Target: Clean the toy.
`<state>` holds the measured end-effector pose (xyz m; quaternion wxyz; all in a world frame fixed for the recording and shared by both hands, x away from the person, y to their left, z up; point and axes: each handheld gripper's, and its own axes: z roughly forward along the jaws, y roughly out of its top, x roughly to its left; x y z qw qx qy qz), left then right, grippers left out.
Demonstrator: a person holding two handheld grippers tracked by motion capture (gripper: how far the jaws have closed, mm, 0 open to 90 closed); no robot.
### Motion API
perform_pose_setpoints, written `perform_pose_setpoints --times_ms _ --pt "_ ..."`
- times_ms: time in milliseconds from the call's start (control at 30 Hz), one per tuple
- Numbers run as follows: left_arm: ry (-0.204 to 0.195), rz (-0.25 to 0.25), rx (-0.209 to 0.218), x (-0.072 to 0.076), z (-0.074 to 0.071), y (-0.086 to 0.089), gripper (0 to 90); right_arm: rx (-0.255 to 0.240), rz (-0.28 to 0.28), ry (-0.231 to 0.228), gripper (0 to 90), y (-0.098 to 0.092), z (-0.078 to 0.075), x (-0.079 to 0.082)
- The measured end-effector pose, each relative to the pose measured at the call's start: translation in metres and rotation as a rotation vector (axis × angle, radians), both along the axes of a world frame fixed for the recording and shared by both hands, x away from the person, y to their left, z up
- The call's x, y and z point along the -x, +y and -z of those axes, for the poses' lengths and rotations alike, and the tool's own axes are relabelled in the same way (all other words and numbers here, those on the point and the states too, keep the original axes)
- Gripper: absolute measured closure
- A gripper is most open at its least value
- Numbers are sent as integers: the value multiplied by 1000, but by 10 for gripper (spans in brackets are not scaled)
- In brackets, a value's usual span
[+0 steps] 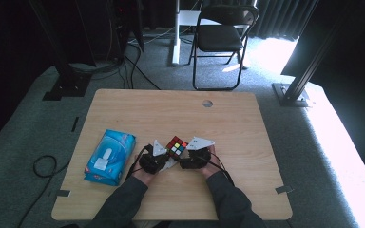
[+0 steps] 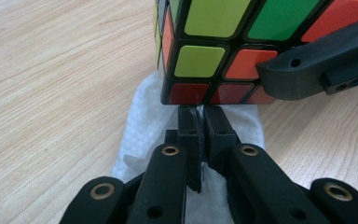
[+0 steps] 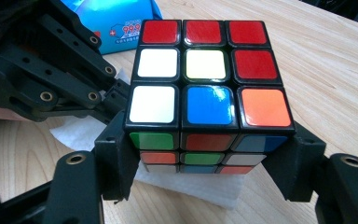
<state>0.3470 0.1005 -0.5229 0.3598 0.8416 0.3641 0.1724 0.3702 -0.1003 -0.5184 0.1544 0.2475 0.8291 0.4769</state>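
Note:
A scrambled Rubik's cube [image 1: 177,147] stands on a white tissue [image 2: 144,121] near the table's front middle. My right gripper [image 3: 206,156] is shut on the cube [image 3: 205,84], one jaw pressing each side of its lowest layers. In the left gripper view one right finger [image 2: 317,65] lies along the cube [image 2: 223,51]. My left gripper [image 2: 199,114] is shut, its tips pinching the tissue right at the cube's bottom edge. In the high view the left gripper [image 1: 164,159] and the right gripper [image 1: 190,159] meet below the cube.
A blue pack of wipes [image 1: 110,156] lies on the wooden table [image 1: 171,114] to the left of the hands. A small round hole [image 1: 207,103] is near the table's far edge. A black folding chair [image 1: 223,33] stands beyond it.

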Motion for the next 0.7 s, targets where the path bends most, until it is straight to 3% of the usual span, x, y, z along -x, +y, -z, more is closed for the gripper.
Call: perform_pose_setpoints --times_ms 700 --pt "-34 68 5 9 1 -9 875 -15 14 3 340 -3 -2 -1"
